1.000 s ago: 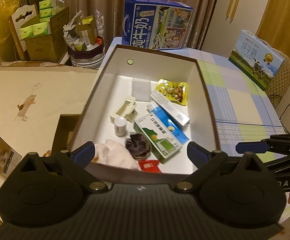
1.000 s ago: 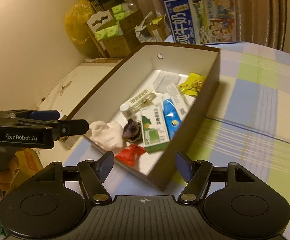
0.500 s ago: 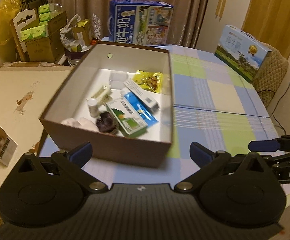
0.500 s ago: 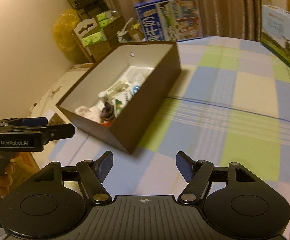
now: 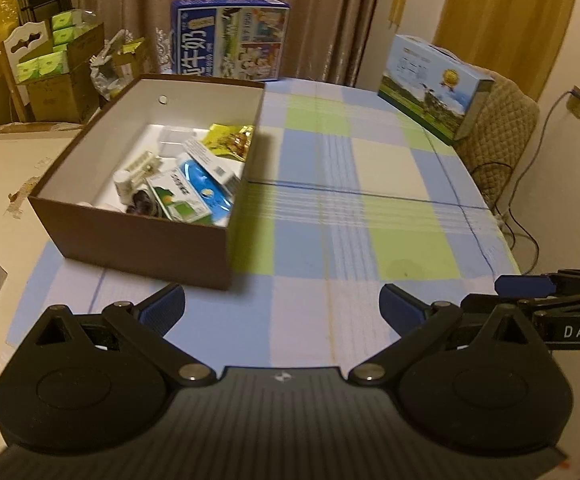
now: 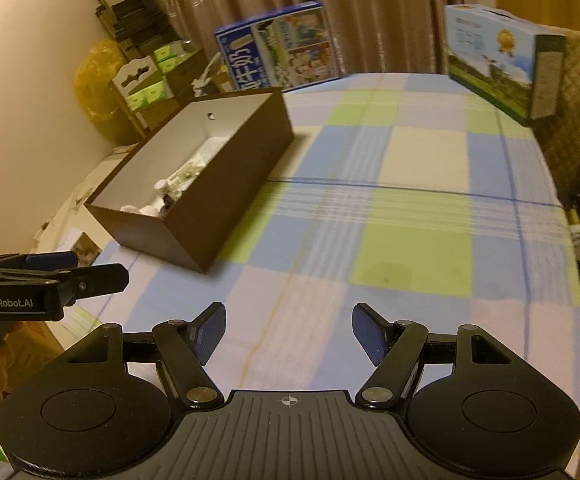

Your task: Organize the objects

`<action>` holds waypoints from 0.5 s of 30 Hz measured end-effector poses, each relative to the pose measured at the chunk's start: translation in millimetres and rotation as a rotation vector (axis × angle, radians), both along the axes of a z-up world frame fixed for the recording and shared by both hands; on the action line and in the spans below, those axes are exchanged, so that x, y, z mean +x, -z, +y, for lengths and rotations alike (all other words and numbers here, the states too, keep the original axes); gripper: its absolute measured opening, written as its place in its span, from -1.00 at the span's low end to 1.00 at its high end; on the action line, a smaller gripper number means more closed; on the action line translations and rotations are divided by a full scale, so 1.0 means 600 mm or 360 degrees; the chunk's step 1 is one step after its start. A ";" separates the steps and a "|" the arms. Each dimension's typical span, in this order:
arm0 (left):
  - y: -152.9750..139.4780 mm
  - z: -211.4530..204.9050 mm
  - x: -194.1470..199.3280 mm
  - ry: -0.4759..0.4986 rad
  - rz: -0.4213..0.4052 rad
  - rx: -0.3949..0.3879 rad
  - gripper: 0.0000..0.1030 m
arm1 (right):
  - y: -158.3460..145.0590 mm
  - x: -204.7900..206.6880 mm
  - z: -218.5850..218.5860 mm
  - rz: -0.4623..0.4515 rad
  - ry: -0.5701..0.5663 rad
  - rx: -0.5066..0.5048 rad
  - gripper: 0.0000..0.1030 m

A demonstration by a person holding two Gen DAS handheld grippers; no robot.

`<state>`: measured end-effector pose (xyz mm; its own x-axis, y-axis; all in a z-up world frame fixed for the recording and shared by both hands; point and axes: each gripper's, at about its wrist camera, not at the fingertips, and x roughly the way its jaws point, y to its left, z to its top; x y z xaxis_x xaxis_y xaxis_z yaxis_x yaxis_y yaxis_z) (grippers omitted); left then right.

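A brown cardboard box (image 5: 130, 236) with a white inside stands on the left of the checked tablecloth (image 5: 369, 184). It holds a green and white medicine carton (image 5: 182, 200), a blue pack (image 5: 206, 184), a yellow snack packet (image 5: 230, 140), a small white bottle (image 5: 122, 182) and other small items. It also shows in the right wrist view (image 6: 226, 184). My left gripper (image 5: 282, 308) is open and empty, back from the box near the table's front edge. My right gripper (image 6: 288, 330) is open and empty, to the right of the left one.
A blue milk carton box (image 5: 230, 40) stands at the table's far edge and a second printed box (image 5: 433, 84) at the far right beside a quilted chair (image 5: 501, 140). Cardboard boxes with green packs (image 5: 58, 76) are stacked beyond the table on the left.
Both grippers have pulled back and away from the box, which now looks smaller and further left. Both stay open and empty.
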<state>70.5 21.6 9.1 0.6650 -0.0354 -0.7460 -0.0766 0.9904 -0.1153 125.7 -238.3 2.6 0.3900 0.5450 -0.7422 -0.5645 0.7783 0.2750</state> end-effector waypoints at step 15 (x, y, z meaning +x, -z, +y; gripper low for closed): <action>0.008 -0.098 -0.053 0.0130 0.0027 0.0029 0.98 | -0.013 -0.059 -0.097 -0.0016 0.0136 -0.0025 0.31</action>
